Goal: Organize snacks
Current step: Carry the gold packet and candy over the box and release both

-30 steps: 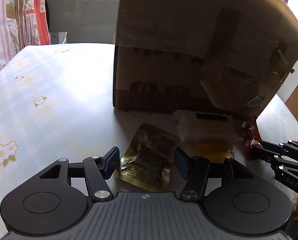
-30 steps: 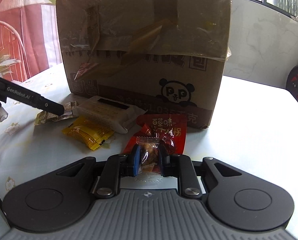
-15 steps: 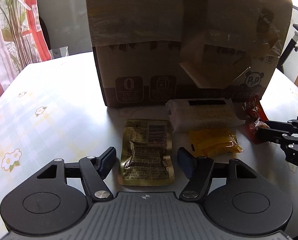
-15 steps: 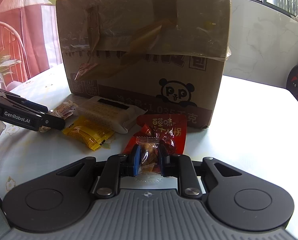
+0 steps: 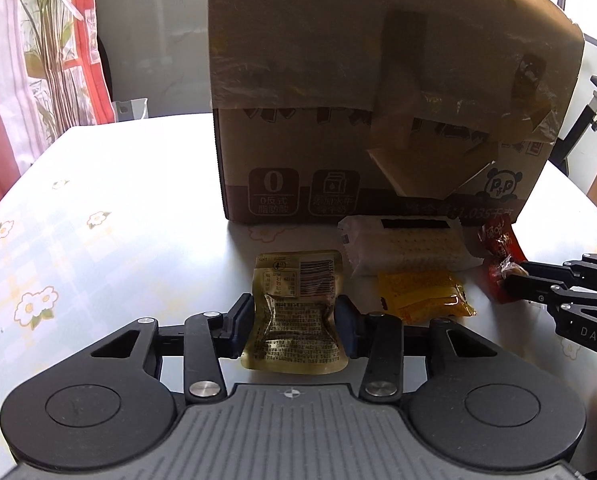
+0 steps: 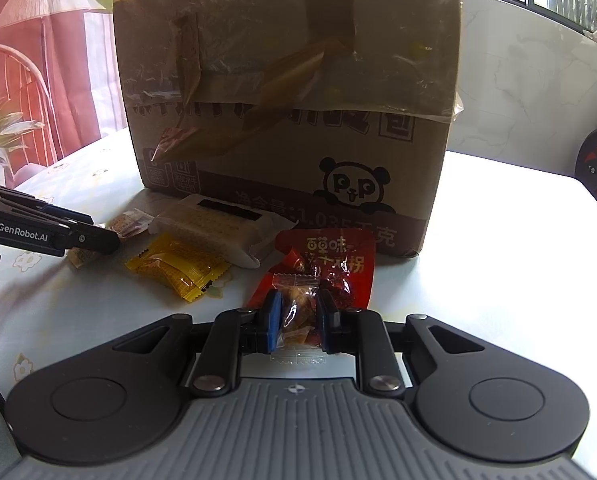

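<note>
In front of the cardboard box (image 5: pixel 378 120), on the flowered surface (image 5: pixel 98 220), the left gripper (image 5: pixel 294 322) has its fingers pinching the gold snack pouch (image 5: pixel 294 312) at both side edges. The right gripper (image 6: pixel 297 320) pinches a clear-wrapped snack (image 6: pixel 297 310) over the red packet (image 6: pixel 330 264); the yellow packet (image 6: pixel 178 266) and white packet (image 6: pixel 222 234) lie between the two.

Black linkage arms, silver screws, blue-padded fingers (image 5: pixel 240 322), ribbed grey housing.
</note>
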Demonstrator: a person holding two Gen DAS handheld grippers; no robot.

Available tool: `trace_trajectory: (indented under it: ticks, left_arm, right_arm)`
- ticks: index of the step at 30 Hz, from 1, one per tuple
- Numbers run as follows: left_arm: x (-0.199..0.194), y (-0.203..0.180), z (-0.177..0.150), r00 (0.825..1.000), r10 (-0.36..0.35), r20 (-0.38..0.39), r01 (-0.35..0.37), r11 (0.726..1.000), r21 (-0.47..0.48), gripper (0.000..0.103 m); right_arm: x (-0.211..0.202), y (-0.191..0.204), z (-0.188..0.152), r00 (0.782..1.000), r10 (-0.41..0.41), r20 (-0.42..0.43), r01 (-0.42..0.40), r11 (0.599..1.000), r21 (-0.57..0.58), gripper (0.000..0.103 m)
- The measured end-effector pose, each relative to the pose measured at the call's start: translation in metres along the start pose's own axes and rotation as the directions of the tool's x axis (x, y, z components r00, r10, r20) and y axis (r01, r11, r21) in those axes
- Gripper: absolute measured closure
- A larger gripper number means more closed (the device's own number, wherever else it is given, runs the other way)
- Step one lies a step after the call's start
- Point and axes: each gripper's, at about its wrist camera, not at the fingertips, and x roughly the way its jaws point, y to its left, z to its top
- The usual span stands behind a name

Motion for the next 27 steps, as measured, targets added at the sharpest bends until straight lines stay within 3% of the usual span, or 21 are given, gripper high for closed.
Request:
trace_trajectory:
  ticks: [8,18,23,27]
  left_arm:
    - [-0.013,0.008,-0.002,1.000,0.010,0.000,-0.010,1.000,-0.023,0.058]
    - [-0.052,0.014,0.018,0.991,0.021,0.133,-0.015,0.999,-0.042,0.058]
    - [-0.083,0.021,0.043,0.970,0.028,0.241,-0.015,0.998,-0.058,0.058]
    - [-0.112,0.022,0.074,0.933,0.024,0.359,-0.007,0.999,-0.047,0.058]
  right_arm:
    - [-0.007,-0.002,-0.001,1.000,0.003,0.025,-0.004,1.000,0.020,0.083]
    - [-0.034,-0.006,0.005,0.996,0.005,0.086,-0.008,0.999,0.033,0.083]
    - [-0.065,-0.009,0.032,0.982,0.020,0.188,-0.022,1.000,0.007,0.083]
    - [-0.093,-0.013,0.068,0.955,0.042,0.295,-0.042,0.999,-0.005,0.083]
